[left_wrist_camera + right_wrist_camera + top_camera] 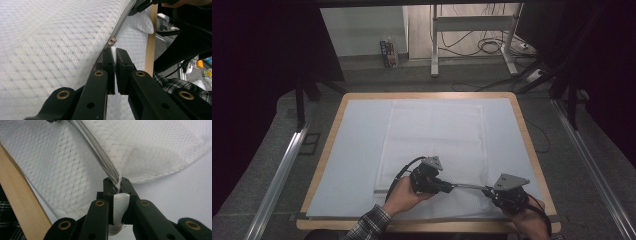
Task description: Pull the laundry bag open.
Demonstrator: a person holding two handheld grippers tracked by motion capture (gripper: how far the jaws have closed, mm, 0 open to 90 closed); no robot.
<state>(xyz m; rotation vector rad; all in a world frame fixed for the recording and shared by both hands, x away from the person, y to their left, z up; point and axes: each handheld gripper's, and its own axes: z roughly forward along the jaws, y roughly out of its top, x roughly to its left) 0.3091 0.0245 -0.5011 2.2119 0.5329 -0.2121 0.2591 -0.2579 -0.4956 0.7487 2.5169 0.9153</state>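
Lying flat across the middle of the tabletop (329, 150), the white mesh bag (432, 135) has its zipper (100, 155) edge toward the lower part of the high view, stretched between both claws. The left claw (114, 53) is clenched on a thin white strip just below the metal zipper pull (112, 41). The right claw (117, 182) is clamped on a white ribbon tab (120, 207) at the zipper's end. A pale sheet covers the wood-rimmed tabletop; grey floor, cables and a metal stand lie beyond. The bag is diamond-patterned netting.
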